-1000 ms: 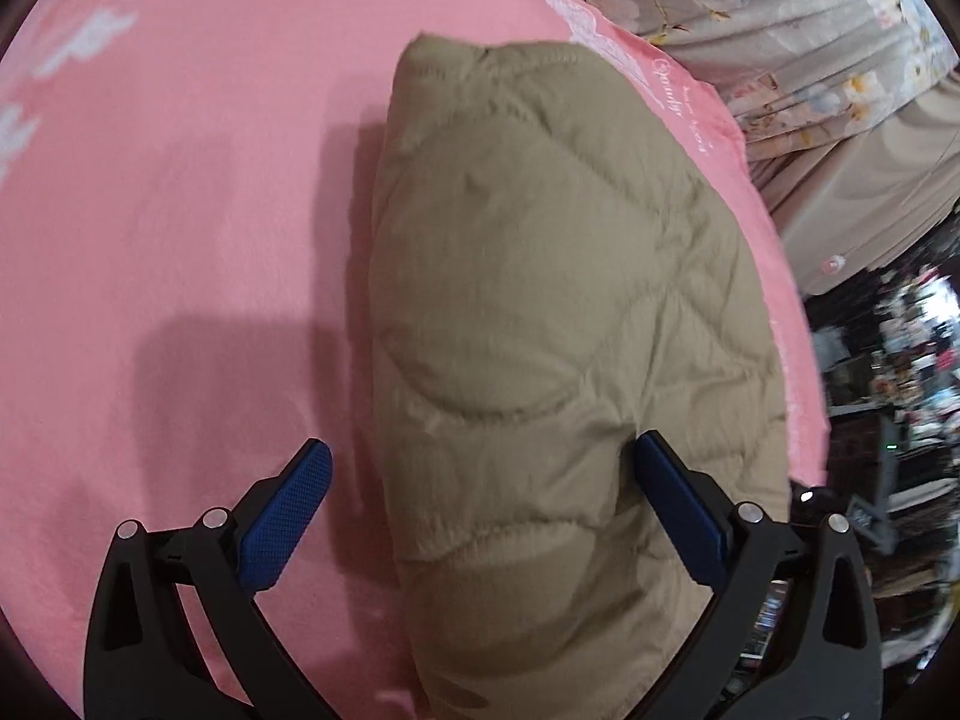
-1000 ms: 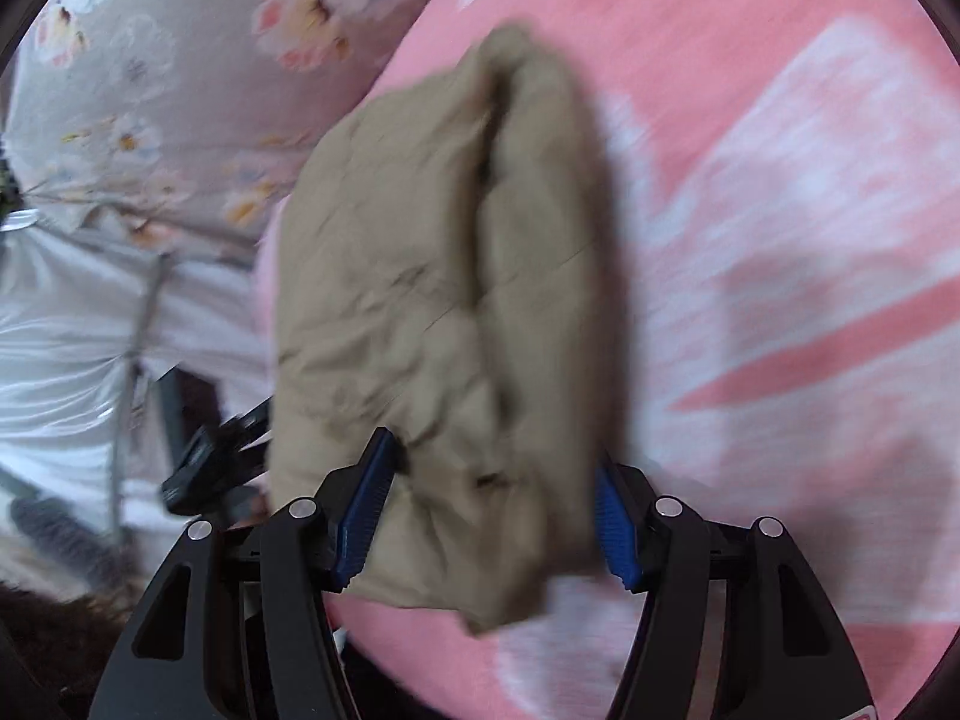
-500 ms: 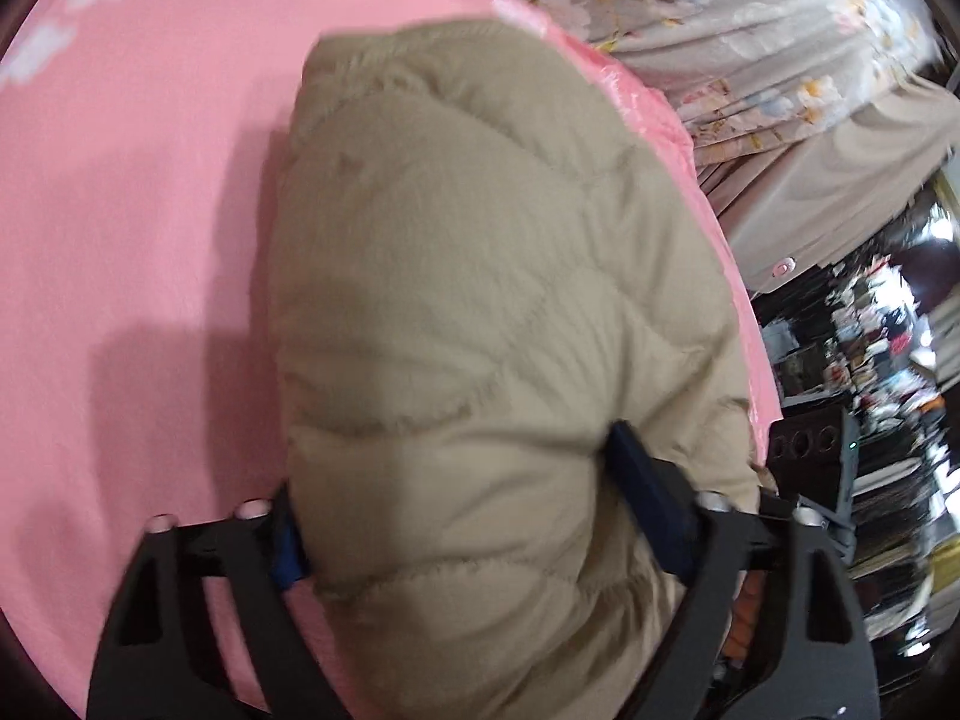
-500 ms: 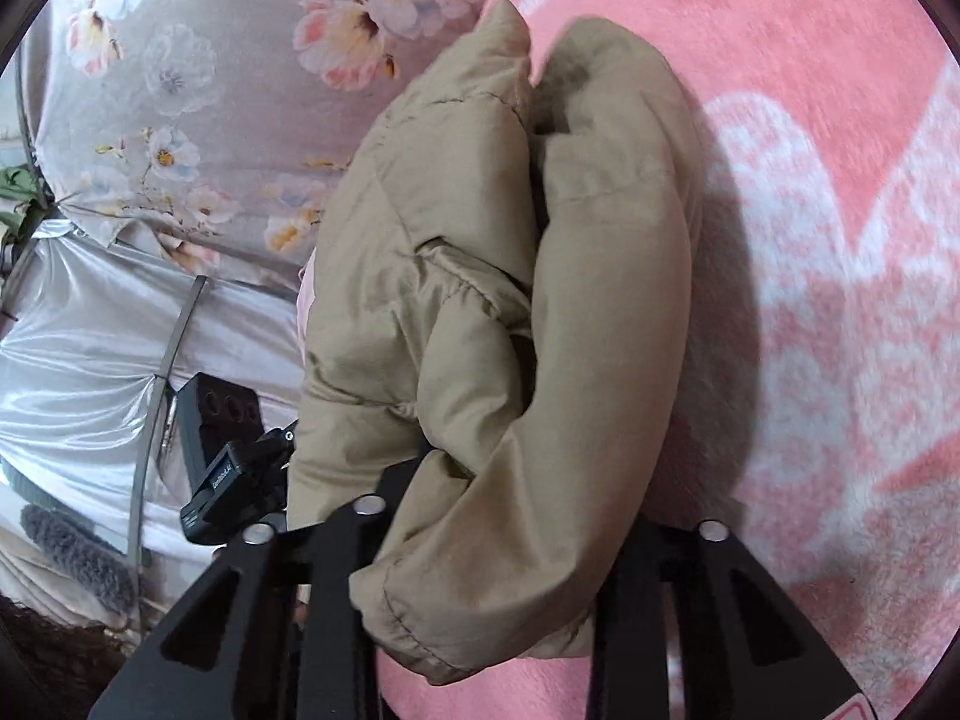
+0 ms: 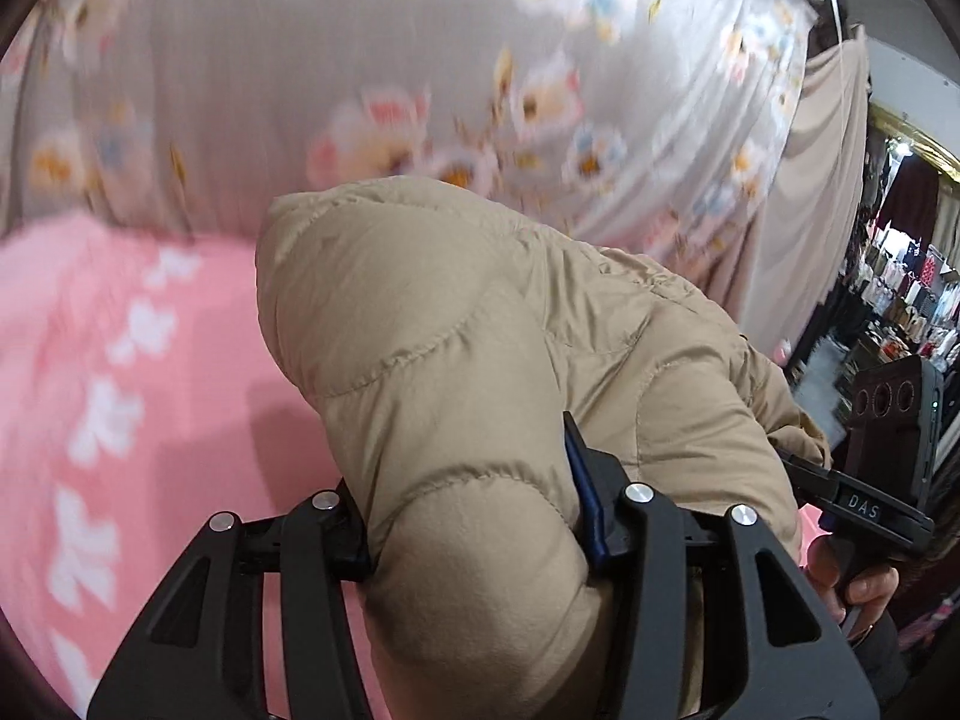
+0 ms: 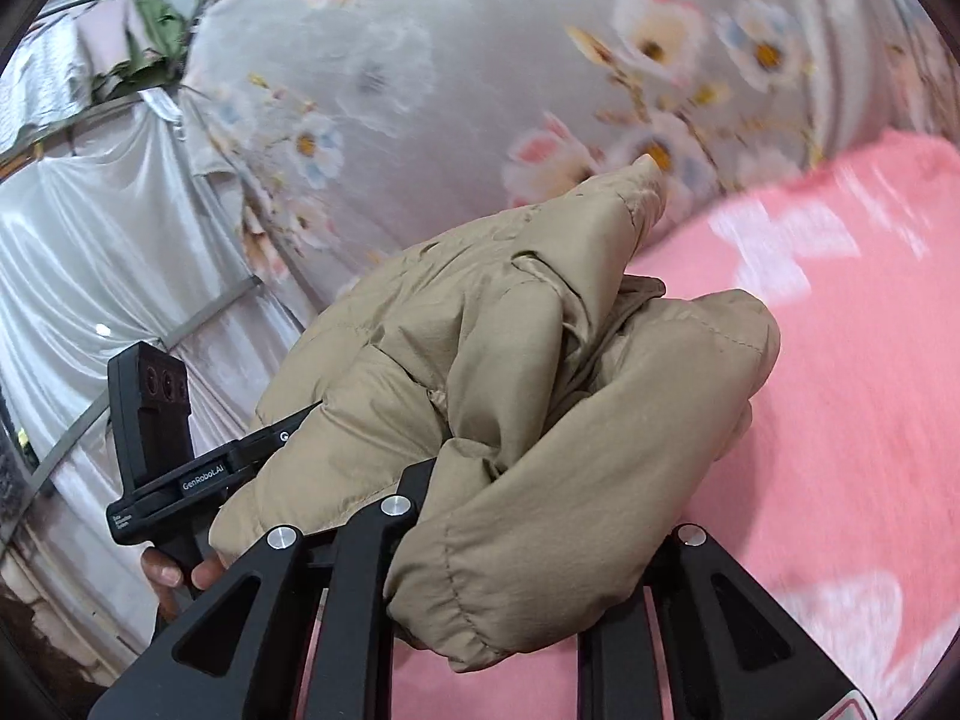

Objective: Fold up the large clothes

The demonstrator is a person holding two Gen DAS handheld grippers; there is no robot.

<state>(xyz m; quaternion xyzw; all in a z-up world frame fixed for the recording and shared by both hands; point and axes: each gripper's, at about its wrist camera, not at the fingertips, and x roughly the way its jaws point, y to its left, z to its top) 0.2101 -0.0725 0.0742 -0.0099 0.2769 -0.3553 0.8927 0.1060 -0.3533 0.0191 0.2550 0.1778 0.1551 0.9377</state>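
Left tongs [image 5: 474, 516] and right tongs [image 6: 528, 546] are each closing on, and pinching, one end of the folded tan puffer jacket [image 5: 480, 360]; its long axis is spanning between them, sagging above the pink bed cover [image 5: 120, 360].

Pink blanket [image 5: 120, 360] with white motifs is spread underneath. Grey floral curtain [image 5: 420, 90] is hung behind it, blurred. Plain beige drape [image 5: 804, 210] is seen at right; silvery satin sheet [image 6: 90, 240] at left. Possibly shop racks [image 5: 900, 294] beyond.
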